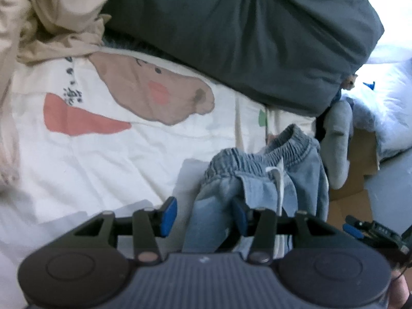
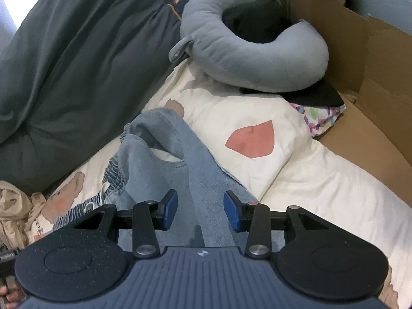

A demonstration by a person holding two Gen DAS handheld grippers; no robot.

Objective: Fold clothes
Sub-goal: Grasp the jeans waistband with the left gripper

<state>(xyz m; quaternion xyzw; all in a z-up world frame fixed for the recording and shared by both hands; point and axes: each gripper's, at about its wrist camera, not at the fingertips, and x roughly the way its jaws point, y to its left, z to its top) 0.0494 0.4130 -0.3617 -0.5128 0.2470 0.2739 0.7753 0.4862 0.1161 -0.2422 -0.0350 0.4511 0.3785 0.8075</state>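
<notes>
Jeans (image 1: pixel 260 177): soft, floppy denim beside the grey pillow (image 2: pixel 247 49); grip the elastic waistband.
Left claw (image 1: pixel 203 217): half-open, denim bunched between the pads.
Right claw (image 2: pixel 200 211): half-open astride a denim leg, grip unclear.

Jeans (image 1: pixel 260 188) lower legs hidden under gripper bodies; small print on bedsheet (image 1: pixel 90 149) too blurred to read.

Two black tools (image 1: pixel 204 216) (image 2: pixel 200 211) with blue pads (image 1: pixel 168 216), silver pivot screws, ribbed grey-blue housings.

Faded denim pants (image 2: pixel 203 175), matt cardboard box (image 2: pixel 360 59), cotton quilt (image 1: pixel 103 154)
</notes>
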